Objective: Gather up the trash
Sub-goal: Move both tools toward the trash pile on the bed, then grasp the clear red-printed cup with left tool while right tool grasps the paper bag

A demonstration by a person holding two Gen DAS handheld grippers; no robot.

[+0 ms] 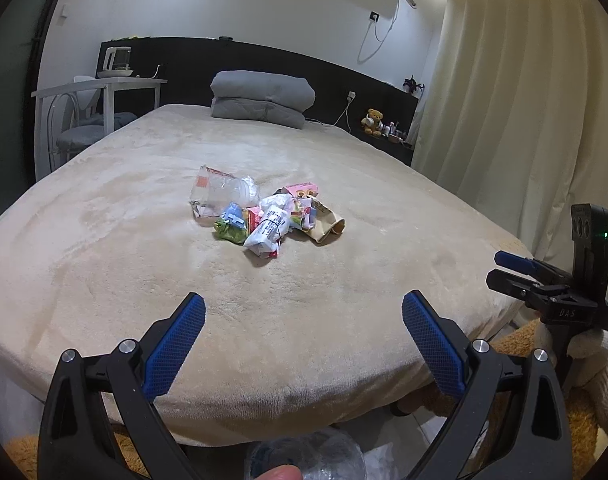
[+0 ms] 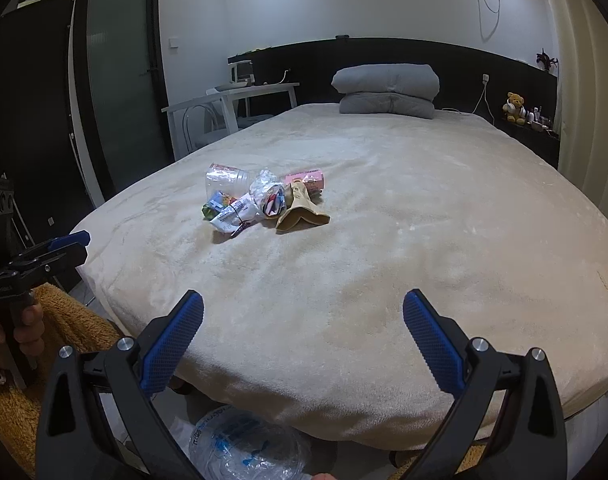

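A small heap of trash [image 1: 264,216] lies in the middle of the beige bed [image 1: 144,248]: crumpled wrappers, a clear plastic cup, a pink carton and a tan paper piece. The same trash heap [image 2: 260,200] shows in the right wrist view. My left gripper [image 1: 304,312] hangs open over the bed's near edge, well short of the heap, with nothing between its fingers. My right gripper [image 2: 304,312] is open too, also near the foot of the bed [image 2: 423,240]. A clear plastic bag [image 2: 244,448] lies on the floor below the bed edge; the same plastic bag [image 1: 304,456] shows in the left wrist view.
A folded grey quilt [image 1: 264,98] sits at the headboard. A white desk [image 1: 104,88] with a chair stands left of the bed. Curtains [image 1: 503,100] hang on the right. A teddy bear [image 1: 373,120] sits on the side shelf. Dark doors [image 2: 116,72] stand at the left.
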